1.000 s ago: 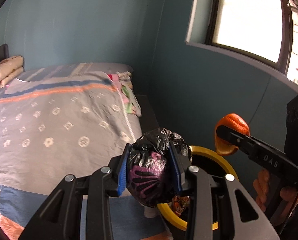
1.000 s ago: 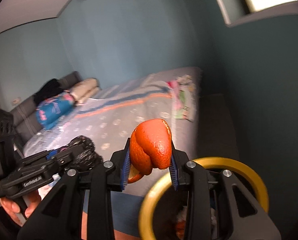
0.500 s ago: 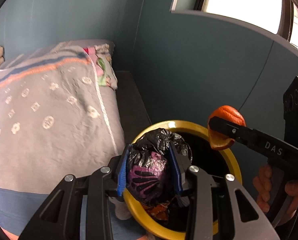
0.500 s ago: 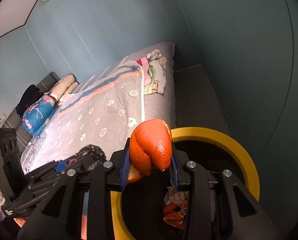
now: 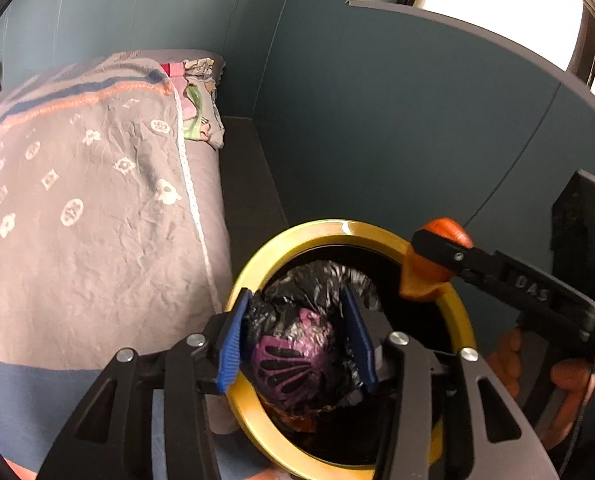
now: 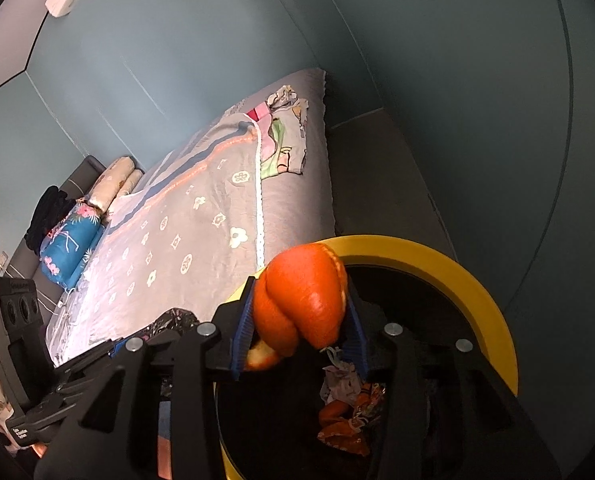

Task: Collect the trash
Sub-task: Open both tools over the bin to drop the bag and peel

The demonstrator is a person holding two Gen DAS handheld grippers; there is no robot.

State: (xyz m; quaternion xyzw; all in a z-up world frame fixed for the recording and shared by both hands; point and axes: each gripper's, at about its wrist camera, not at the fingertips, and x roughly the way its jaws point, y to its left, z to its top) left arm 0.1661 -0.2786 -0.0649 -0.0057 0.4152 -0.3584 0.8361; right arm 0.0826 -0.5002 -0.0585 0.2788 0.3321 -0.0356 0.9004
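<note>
Right wrist: wrappers in bin

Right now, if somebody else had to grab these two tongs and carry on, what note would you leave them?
Left tongs: jaws opening, the crumpled black bag between them, over the yellow-rimmed bin.
Right tongs: jaws opening, the orange peel between them, also over the bin's mouth.
Done: both pieces carried to the bin; other wrappers already lie inside.
Left: let both drop in, check they landed, then look for more trash around the bed.
</note>
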